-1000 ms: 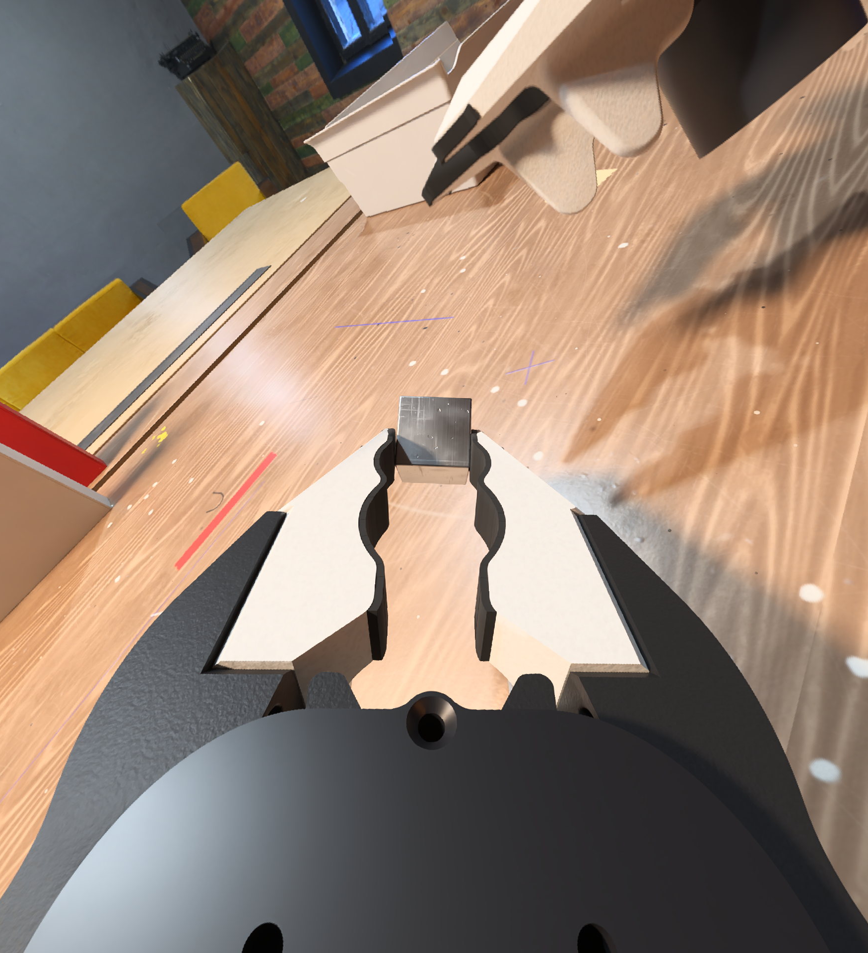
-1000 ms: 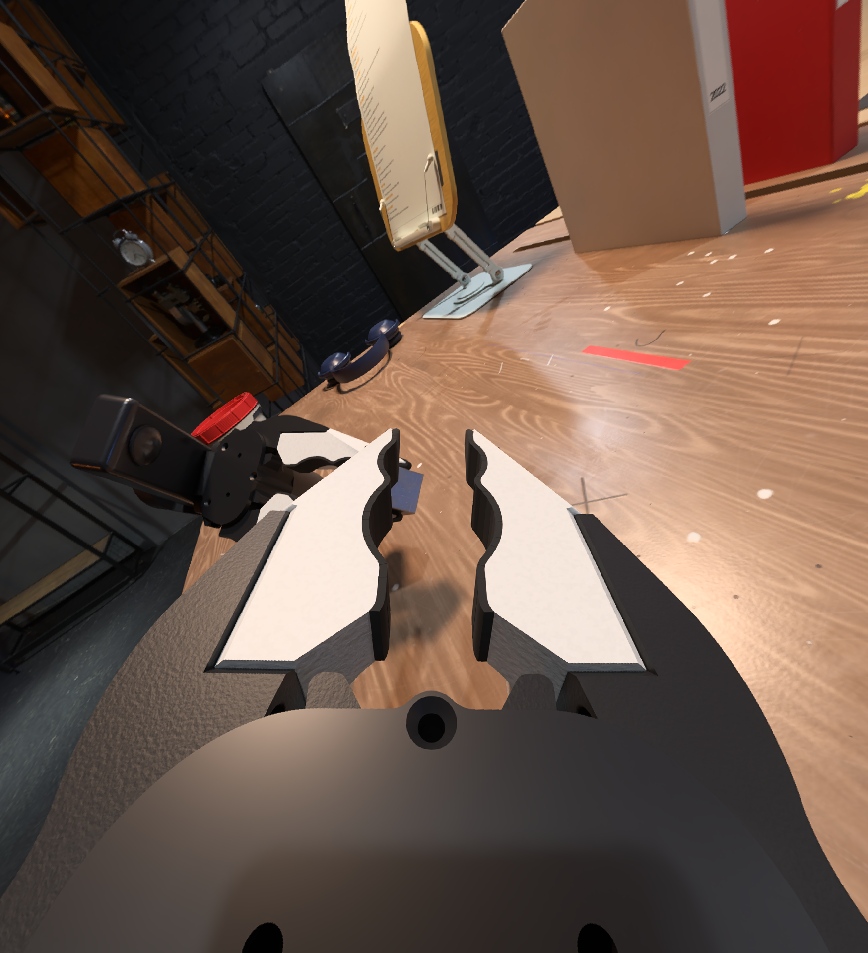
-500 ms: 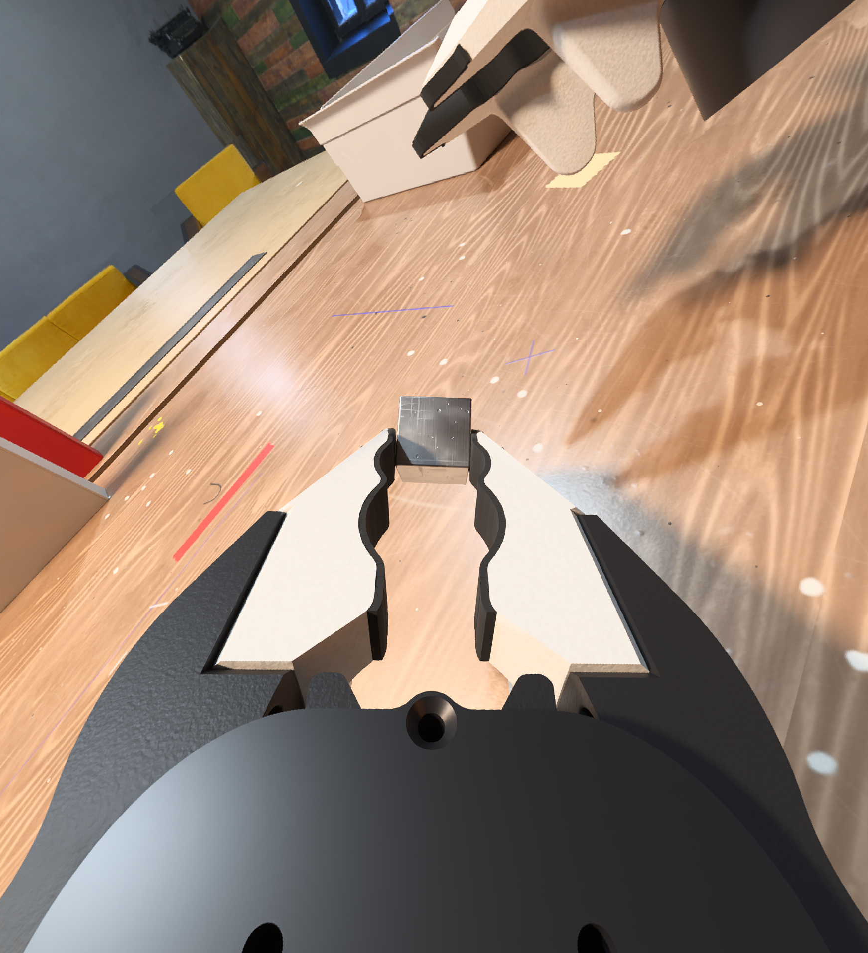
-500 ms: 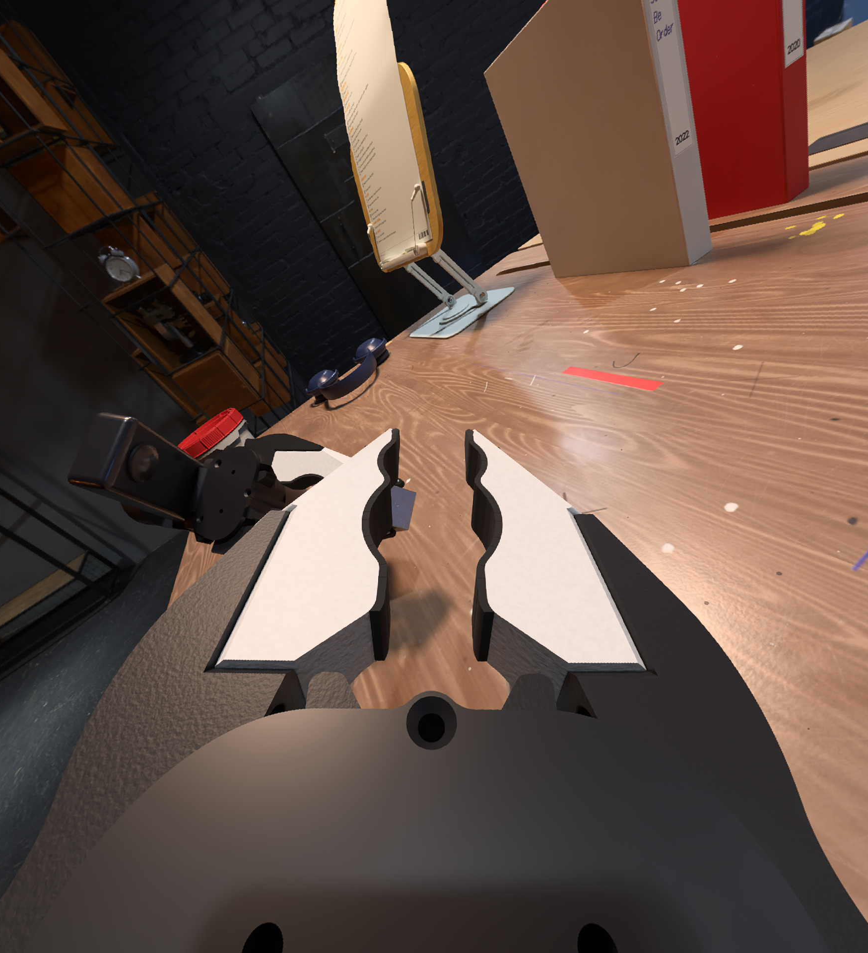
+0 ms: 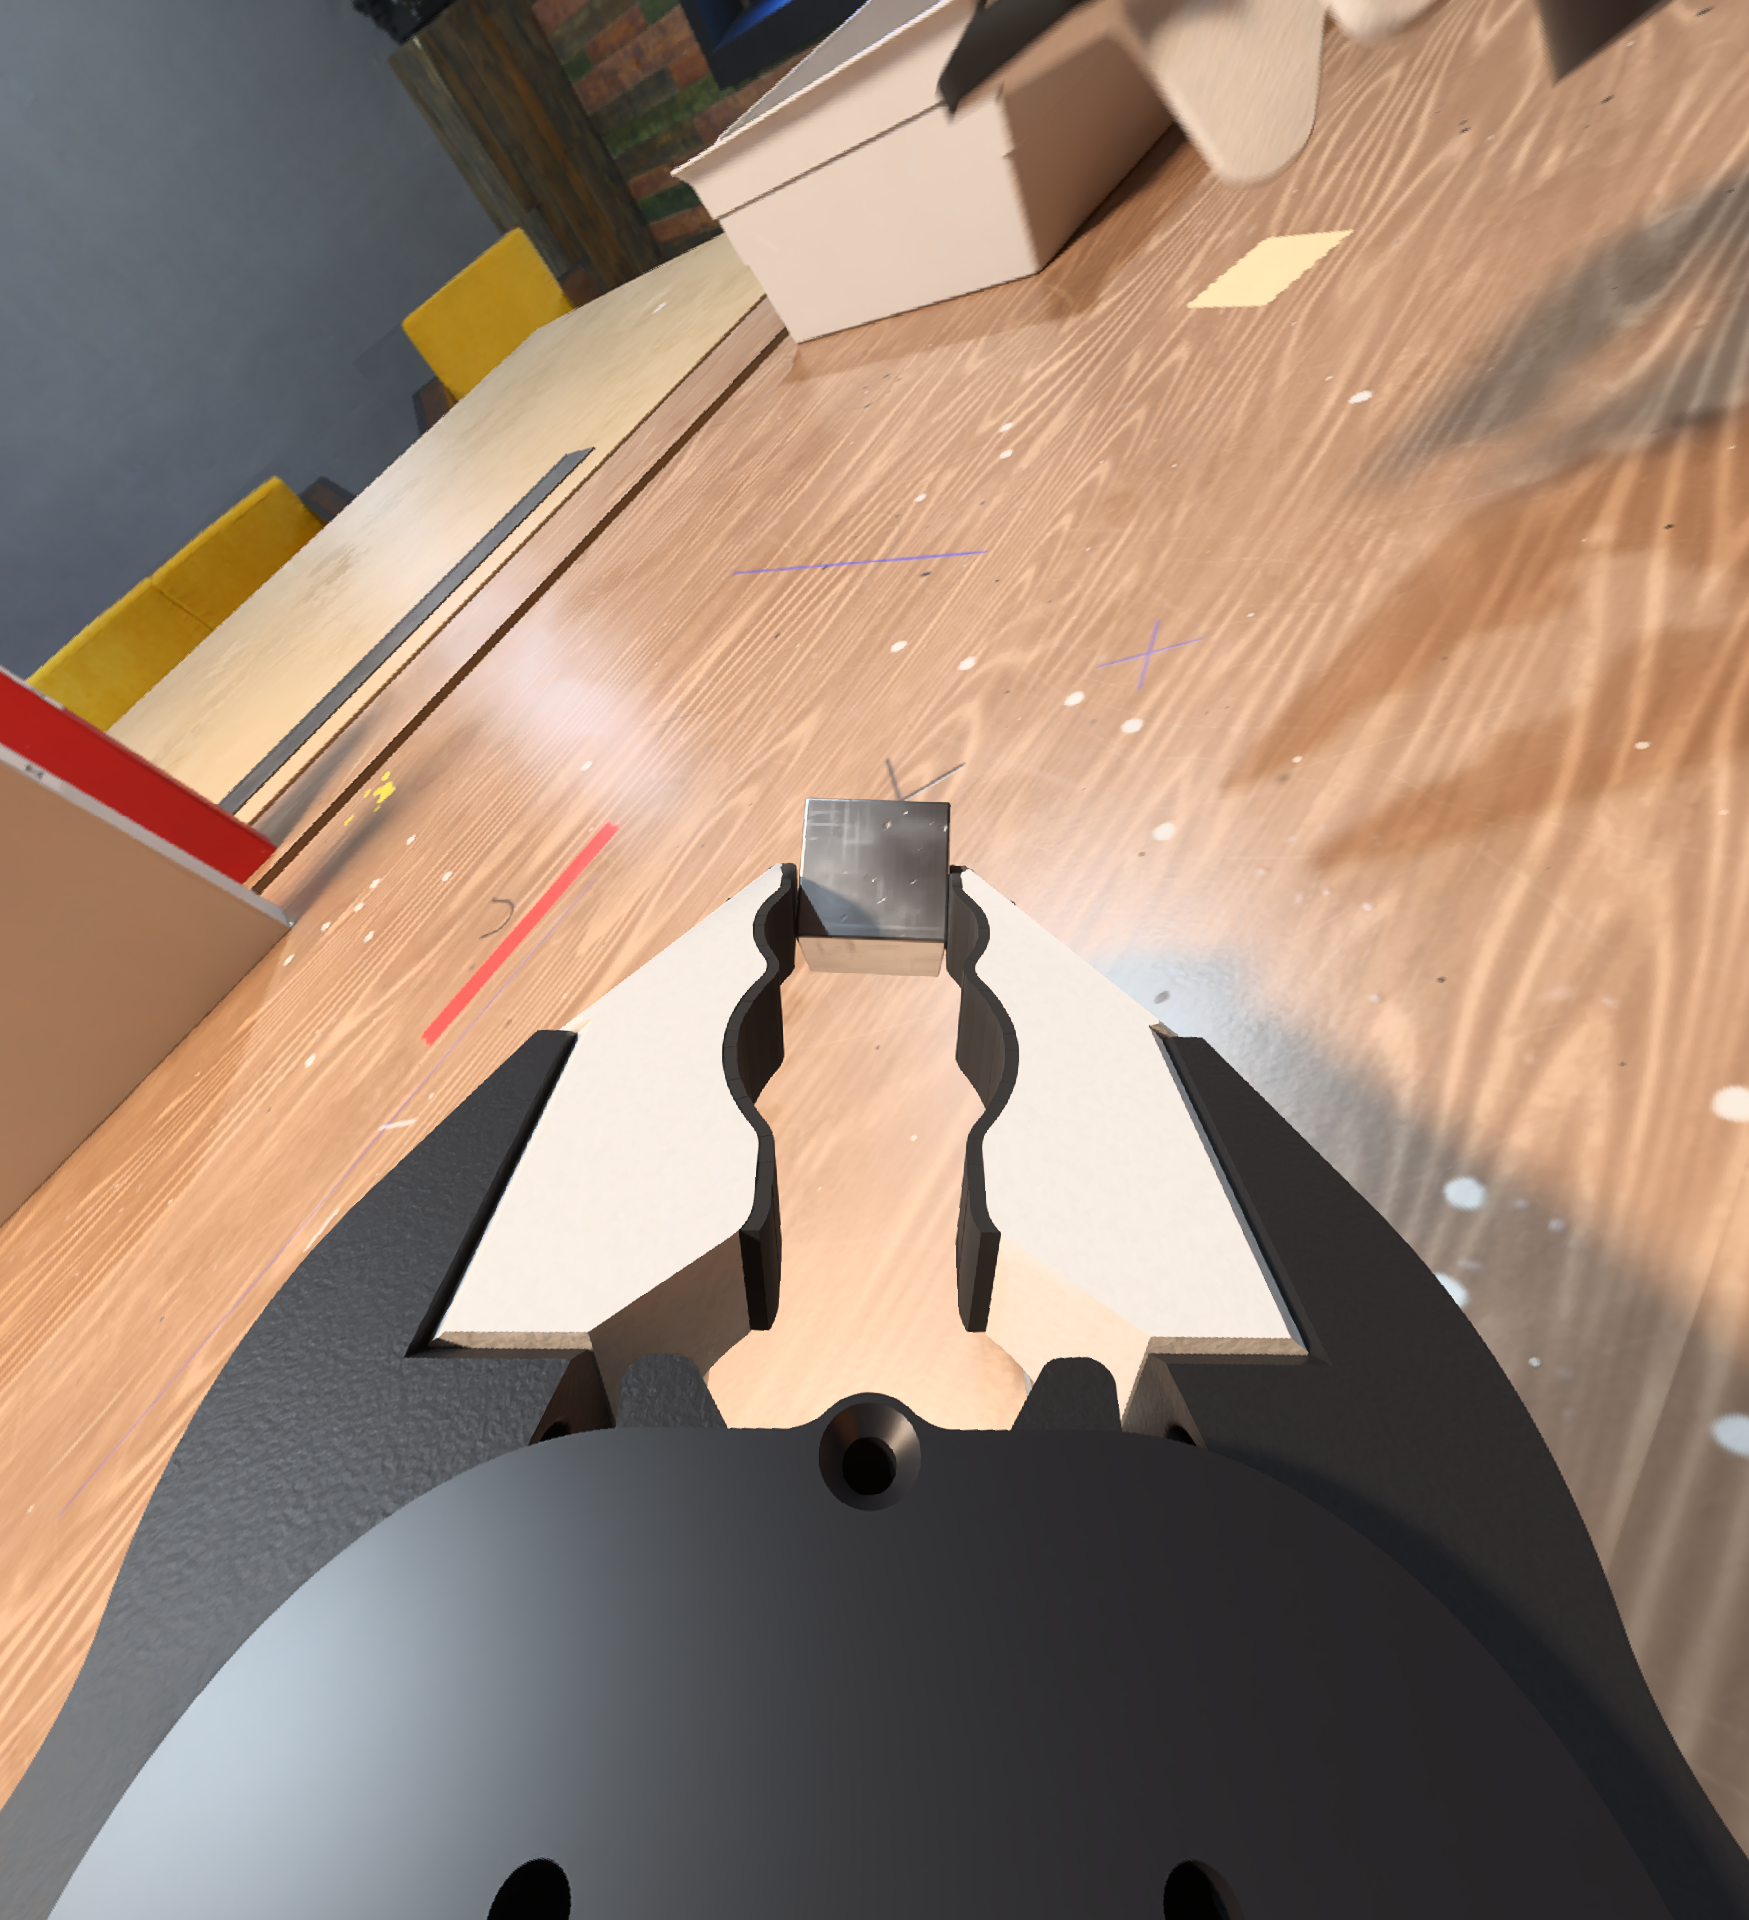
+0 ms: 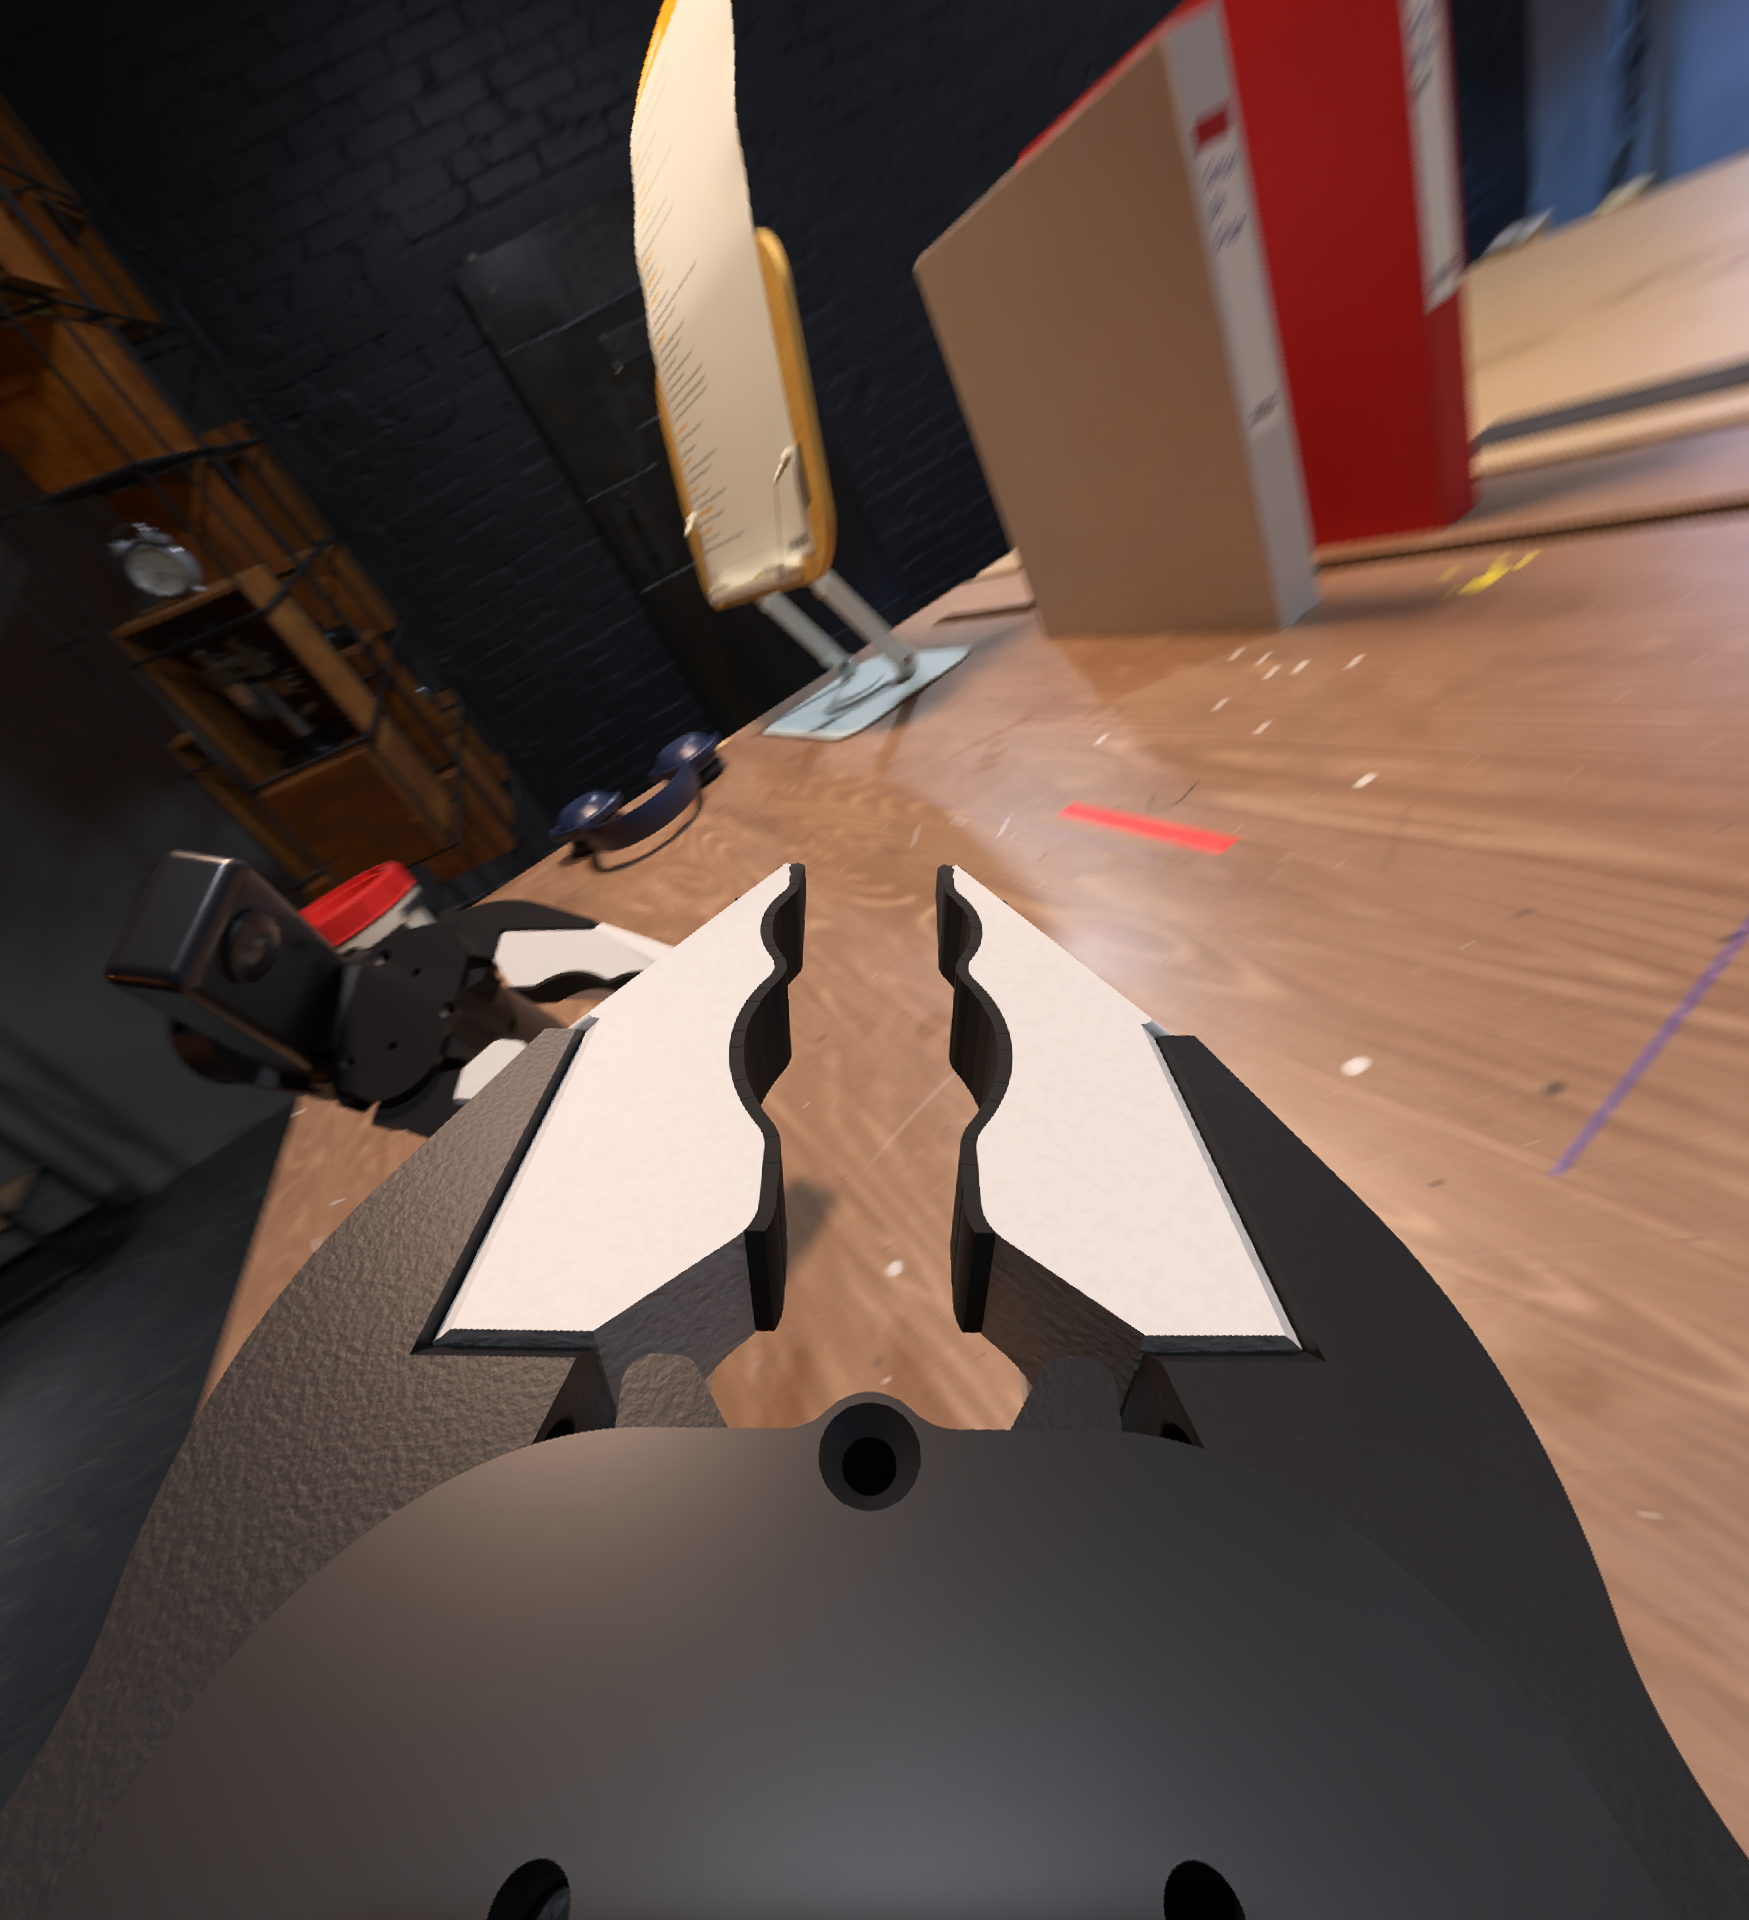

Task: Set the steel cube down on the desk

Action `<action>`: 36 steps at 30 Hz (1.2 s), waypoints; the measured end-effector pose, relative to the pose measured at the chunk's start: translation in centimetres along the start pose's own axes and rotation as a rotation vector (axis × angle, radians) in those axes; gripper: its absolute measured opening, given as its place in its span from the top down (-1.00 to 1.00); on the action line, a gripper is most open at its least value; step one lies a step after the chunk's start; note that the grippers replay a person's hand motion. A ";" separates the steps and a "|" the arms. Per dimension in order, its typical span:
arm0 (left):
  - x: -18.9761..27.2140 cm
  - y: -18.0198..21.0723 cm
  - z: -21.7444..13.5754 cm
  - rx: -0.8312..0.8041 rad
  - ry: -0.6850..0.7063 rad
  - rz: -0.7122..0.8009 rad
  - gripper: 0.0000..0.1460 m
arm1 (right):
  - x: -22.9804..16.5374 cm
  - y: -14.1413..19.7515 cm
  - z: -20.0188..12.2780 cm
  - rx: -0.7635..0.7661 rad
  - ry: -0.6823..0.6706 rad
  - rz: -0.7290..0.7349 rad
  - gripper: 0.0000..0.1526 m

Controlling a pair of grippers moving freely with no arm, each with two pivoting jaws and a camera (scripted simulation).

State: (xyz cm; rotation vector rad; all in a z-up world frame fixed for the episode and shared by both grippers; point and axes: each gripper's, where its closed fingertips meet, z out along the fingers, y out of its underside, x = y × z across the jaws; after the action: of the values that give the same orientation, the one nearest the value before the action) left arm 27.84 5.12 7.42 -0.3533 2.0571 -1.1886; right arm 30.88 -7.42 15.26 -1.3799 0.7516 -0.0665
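A small steel cube [image 5: 875,878] is pinched between the fingertips of my left gripper [image 5: 872,909], low over the wooden desk [image 5: 1317,582]. I cannot tell whether the cube touches the desk. My right gripper [image 6: 870,894] is open and empty above the desk [image 6: 1421,935]. In the left wrist view it shows only as a blurred shape at the top edge [image 5: 1234,94]. The left gripper also shows in the right wrist view [image 6: 382,997], at the left near the desk edge. There the cube is hidden behind my right gripper's finger.
A white cardboard box [image 5: 901,208] and a yellow note [image 5: 1270,268] lie ahead of the left gripper. A red tape strip [image 5: 522,930] and brown and red binders [image 6: 1213,343] are nearby. A clipboard stand [image 6: 735,416], phone handset [image 6: 641,800] and red-lidded jar [image 6: 366,899] stand near the desk edge.
The left gripper, still holding the cube, has shifted slightly, bringing more of the box into view. The right gripper has drawn away and turned, so the cube no longer shows in its view.
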 end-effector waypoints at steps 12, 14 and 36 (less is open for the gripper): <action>-1.8 1.4 0.1 -0.042 -0.031 -0.008 0.61 | 1.2 -7.8 -6.0 0.281 0.320 -0.399 0.69; -1.9 1.6 0.1 -0.050 -0.031 -0.007 0.61 | 1.5 -7.7 -6.0 0.286 0.322 -0.381 0.69; -2.2 3.7 0.4 -0.121 -0.009 -0.018 0.61 | 3.7 -7.2 -6.3 0.250 0.368 -0.311 0.69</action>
State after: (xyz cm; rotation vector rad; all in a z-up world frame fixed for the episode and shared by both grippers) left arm 30.09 8.04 5.14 -0.4347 2.1273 -1.0728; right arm 33.23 -16.14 20.07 -1.2464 0.7943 -0.6528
